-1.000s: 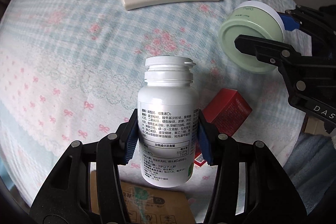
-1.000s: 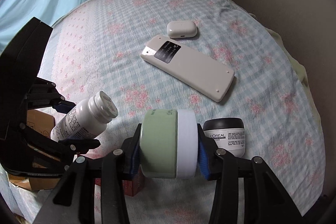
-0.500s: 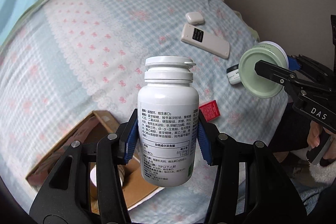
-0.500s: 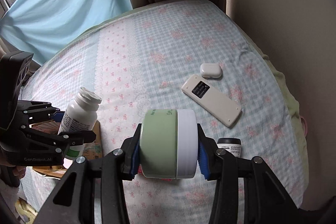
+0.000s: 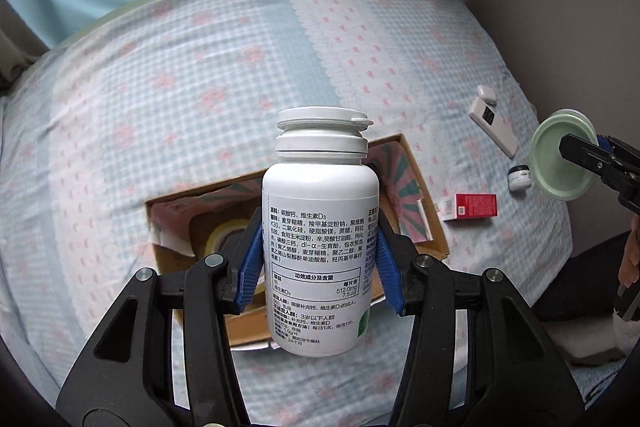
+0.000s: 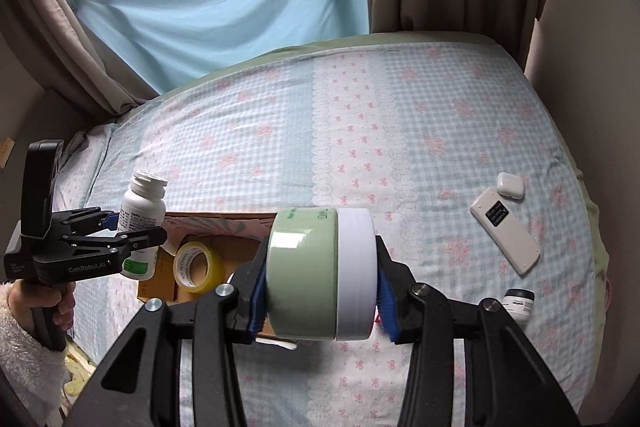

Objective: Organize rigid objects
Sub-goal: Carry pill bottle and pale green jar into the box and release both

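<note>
My left gripper (image 5: 320,259) is shut on a white pill bottle (image 5: 320,227) with printed text, held upright high over an open cardboard box (image 5: 424,183) on the bed. My right gripper (image 6: 320,291) is shut on a round green jar with a white lid (image 6: 316,267), gripped by its flat ends. In the right wrist view the left gripper (image 6: 120,227) holds the bottle (image 6: 140,211) above the box (image 6: 216,219), which contains a roll of yellow tape (image 6: 196,267). In the left wrist view the jar (image 5: 560,155) hangs at the right.
On the checked bedspread lie a white remote (image 6: 506,231), a white earbud case (image 6: 510,186), a small black-lidded cream jar (image 6: 518,301) and a red carton (image 5: 470,206). Curtains and a window stand behind the bed; a wall runs along its right side.
Both grippers rose well above the bed with their loads. The left one swung over the cardboard box and rolled; the box and tape roll came into view.
</note>
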Available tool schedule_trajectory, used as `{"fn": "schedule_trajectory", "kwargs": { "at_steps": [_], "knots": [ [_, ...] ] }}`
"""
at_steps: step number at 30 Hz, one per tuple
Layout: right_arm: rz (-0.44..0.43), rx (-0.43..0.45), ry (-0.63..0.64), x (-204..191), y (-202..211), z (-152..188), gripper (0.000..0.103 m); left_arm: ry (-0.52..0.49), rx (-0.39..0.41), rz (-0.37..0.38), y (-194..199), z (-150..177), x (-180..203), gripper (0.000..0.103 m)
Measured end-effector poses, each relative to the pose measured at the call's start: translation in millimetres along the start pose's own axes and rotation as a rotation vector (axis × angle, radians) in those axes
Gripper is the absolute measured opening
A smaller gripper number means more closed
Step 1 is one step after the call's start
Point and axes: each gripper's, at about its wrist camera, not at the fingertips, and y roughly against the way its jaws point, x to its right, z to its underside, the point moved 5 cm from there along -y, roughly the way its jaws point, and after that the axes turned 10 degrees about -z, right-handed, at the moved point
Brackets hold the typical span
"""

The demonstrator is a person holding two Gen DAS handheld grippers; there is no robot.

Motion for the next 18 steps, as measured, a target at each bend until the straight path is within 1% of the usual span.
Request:
{"fn": "schedule_trajectory", "kwargs": {
  "at_steps": [4,8,14,16,18],
  "knots": [
    [-0.023,-0.037,0.038,-33.9,-17.4,3.0,0.041,0.047,0.002,-0.027,-5.2,19.8,-35.3,0.046],
    [-0.023,-0.077,0.06,-56.4,-40.7,8.3,0.041,0.096,-0.016,-0.022,-23.7,38.5,-61.4,0.046],
    [0.007,-0.138,0.017,-64.4,-89.6,22.3,0.041,0.15,-0.028,-0.04,-63.1,62.4,-89.8,0.046],
    [0.027,-0.166,0.004,-62.9,-107.7,30.8,0.041,0.155,-0.033,-0.032,-76.9,69.7,-93.3,0.046],
    [0.045,-0.194,-0.013,-58.7,-126.5,39.3,0.041,0.15,-0.047,-0.041,-89.0,74.8,-97.6,0.046]
  ]
}}
